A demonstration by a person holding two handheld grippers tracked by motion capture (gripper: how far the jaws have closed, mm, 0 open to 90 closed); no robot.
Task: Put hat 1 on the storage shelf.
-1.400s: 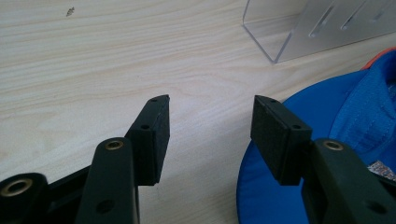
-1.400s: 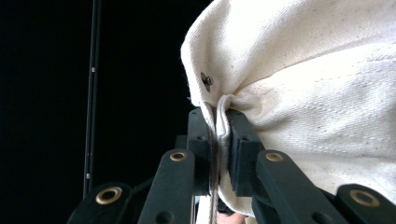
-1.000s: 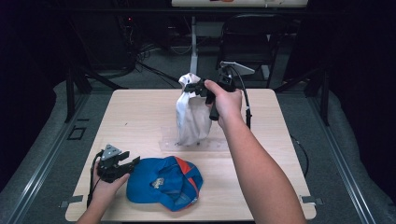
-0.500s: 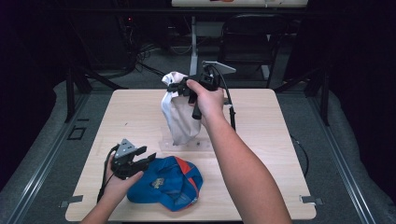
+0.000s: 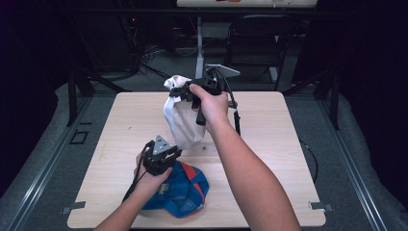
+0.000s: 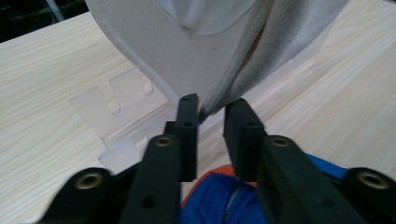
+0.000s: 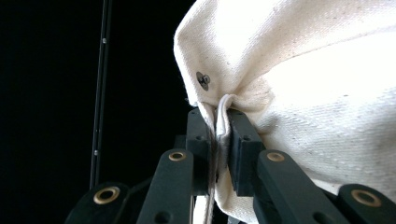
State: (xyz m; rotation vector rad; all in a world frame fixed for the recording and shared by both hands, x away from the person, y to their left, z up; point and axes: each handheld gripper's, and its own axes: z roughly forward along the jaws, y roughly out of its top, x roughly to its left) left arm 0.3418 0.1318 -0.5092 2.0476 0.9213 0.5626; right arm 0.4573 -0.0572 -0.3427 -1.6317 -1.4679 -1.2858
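A white cloth bag [image 5: 180, 120] hangs over the wooden table [image 5: 279, 144]. My right gripper [image 5: 176, 91] is shut on a fold at the bag's top, beside a small metal snap [image 7: 202, 80]; the cloth [image 7: 303, 93] is pinched between its jaws [image 7: 217, 116]. My left gripper [image 5: 173, 150] is raised to the bag's lowest corner. Its jaws have just been closing, and that corner of the bag [image 6: 210, 56] now sits pinched between the tips [image 6: 212, 109]. A blue cap with an orange panel [image 5: 185, 190] lies under the left hand, and its blue cloth [image 6: 224, 196] is seen below the jaws.
A clear plastic stand [image 6: 121, 116] lies flat on the table under the bag. The right gripper's cable [image 5: 236, 120] trails across the tabletop. A dark chair [image 5: 255, 43] and a desk leg stand beyond the far edge. Bare wood lies to the left and right.
The left hand has left the table's front-left corner and risen right to the bag's bottom, its jaws closing there. The right hand has carried the bag a little left.
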